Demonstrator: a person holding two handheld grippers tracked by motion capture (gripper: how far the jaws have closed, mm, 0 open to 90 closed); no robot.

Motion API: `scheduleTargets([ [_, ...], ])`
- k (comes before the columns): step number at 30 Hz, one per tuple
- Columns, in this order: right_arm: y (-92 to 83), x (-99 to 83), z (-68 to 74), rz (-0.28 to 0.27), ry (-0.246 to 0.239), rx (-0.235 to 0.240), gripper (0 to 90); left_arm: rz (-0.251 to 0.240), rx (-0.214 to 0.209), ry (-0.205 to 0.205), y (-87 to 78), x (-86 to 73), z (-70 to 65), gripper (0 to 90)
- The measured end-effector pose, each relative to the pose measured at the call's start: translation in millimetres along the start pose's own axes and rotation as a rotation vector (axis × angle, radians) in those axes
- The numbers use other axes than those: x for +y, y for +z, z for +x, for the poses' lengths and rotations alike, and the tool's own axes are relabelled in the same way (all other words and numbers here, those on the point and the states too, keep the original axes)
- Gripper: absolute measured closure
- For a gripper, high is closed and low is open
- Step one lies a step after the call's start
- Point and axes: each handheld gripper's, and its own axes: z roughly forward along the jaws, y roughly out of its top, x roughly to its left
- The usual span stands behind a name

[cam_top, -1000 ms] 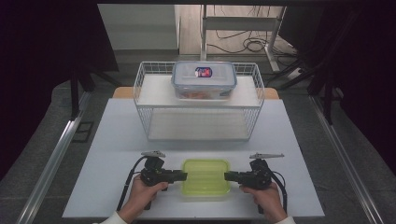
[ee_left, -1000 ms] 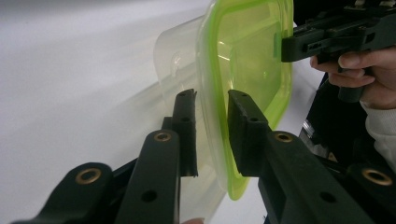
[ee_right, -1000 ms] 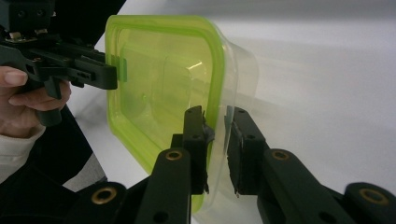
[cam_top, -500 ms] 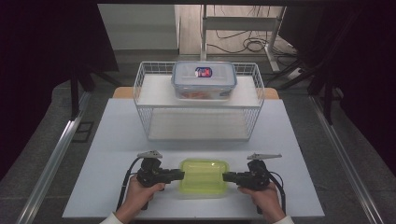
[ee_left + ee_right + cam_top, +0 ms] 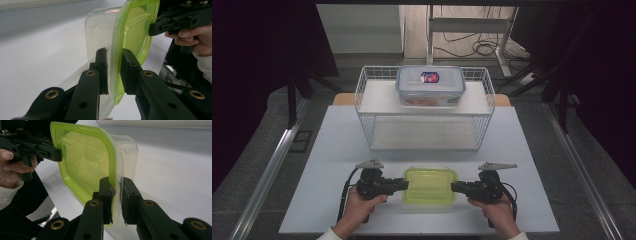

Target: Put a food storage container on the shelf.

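a person at a white table (image 5: 337, 150) holds a black two-jaw gripper in each hand, one at either short end of a clear plastic container with a lime-green lid (image 5: 430, 185); the container sits at the near edge of the table, between the two hands; the left gripper (image 5: 404, 184) has its jaws drawn close together, pinching the lid's rim at the left end; in the left gripper view the green rim (image 5: 117, 75) runs between the two black pads, which press on it; the right gripper (image 5: 454, 187) grips the opposite end the same way, its jaws nearly together on the rim; farther back on the table stands a white wire basket (image 5: 367, 130); on its upper shelf rests a clear lidded food box (image 5: 430, 85) with a small label on top.
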Motion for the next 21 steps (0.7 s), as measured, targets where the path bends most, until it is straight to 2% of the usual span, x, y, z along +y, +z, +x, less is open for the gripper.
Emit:
scheduleTargets([
  [5,-1.9,4.1,3.1,-0.011,-0.014,0.001,79.6,-0.009,0.003,0.010,-3.7,4.4,-1.6,77.8],
  [8,-8.3,13.4,7.2,-0.032,-0.045,-0.005,79.6,-0.026,0.009,0.033,-8.1,14.5,-5.6,77.9],
  [10,-9.6,15.4,8.0,-0.037,-0.048,-0.006,79.6,-0.030,0.009,0.036,-9.4,17.2,-5.8,77.8],
  [15,-17.5,32.2,13.6,-0.064,-0.083,-0.015,79.5,-0.039,0.020,0.059,-14.0,31.3,-8.1,77.8],
  [18,-26.4,47.3,23.2,-0.082,-0.123,-0.023,79.5,-0.064,0.020,0.079,-22.9,43.5,-13.4,77.8],
  [21,-30.9,54.2,28.0,-0.090,-0.143,-0.027,79.5,-0.077,0.026,0.093,-27.9,50.9,-17.5,77.9],
])
